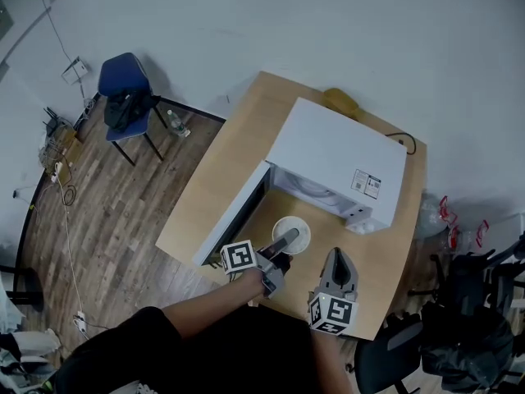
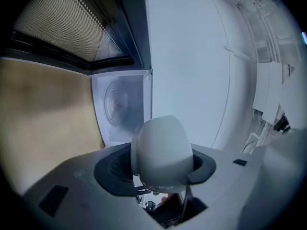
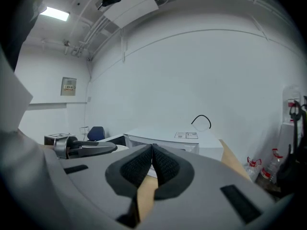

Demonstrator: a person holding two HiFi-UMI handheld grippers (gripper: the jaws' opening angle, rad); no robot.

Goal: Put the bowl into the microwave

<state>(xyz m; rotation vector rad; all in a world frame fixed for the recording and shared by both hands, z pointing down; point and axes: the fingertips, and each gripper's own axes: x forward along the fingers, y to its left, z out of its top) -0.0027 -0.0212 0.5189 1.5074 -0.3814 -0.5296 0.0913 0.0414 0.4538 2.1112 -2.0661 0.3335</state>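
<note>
A white bowl (image 1: 299, 227) hangs just above the wooden table (image 1: 221, 195), in front of the open white microwave (image 1: 340, 150). My left gripper (image 1: 286, 240) is shut on the bowl's rim. In the left gripper view the bowl (image 2: 163, 145) fills the space between the jaws, tipped on its side, facing the microwave's cavity (image 2: 120, 107) with its glass turntable. My right gripper (image 1: 337, 258) hovers to the right of the bowl with its dark pads (image 3: 139, 166) pressed together and nothing between them.
The microwave door (image 1: 234, 218) swings out to the left, and its mesh window (image 2: 62, 23) is close to my left gripper. A black cable (image 1: 408, 142) runs behind the microwave. A blue chair (image 1: 127, 97) stands on the floor at the left, and dark chairs (image 1: 459, 302) at the right.
</note>
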